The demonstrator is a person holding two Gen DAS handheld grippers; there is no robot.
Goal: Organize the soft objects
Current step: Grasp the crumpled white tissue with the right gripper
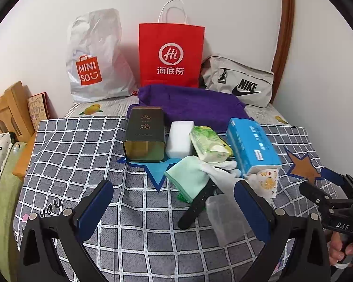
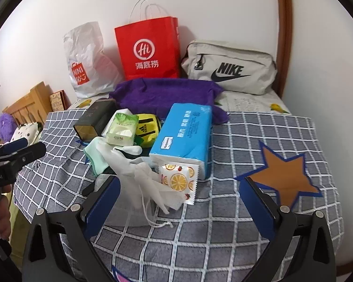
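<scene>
Soft things lie heaped mid-bed: a purple towel [image 1: 193, 108], a white sponge [image 1: 180, 138], a green tissue pack [image 1: 210, 145], a blue tissue pack [image 1: 253, 145], a mint cloth [image 1: 188, 176] and a white glove [image 1: 221, 171]. The right wrist view adds a yellow pouch [image 2: 148, 129] and an orange-print packet [image 2: 178, 178] beside the blue tissue pack [image 2: 186, 138]. My left gripper [image 1: 174, 202] hovers open just short of the heap, holding nothing. My right gripper [image 2: 181, 202] is open too, empty, in front of the glove [image 2: 134, 171].
A dark tin [image 1: 144, 134], a black strap [image 1: 196, 204] and a clear plastic tub [image 1: 226, 218] lie in the heap. Against the wall stand a Miniso bag [image 1: 96, 58], a red paper bag [image 1: 170, 54] and a Nike bag [image 1: 240, 82]. A brown star [image 2: 287, 176] marks the blanket at right.
</scene>
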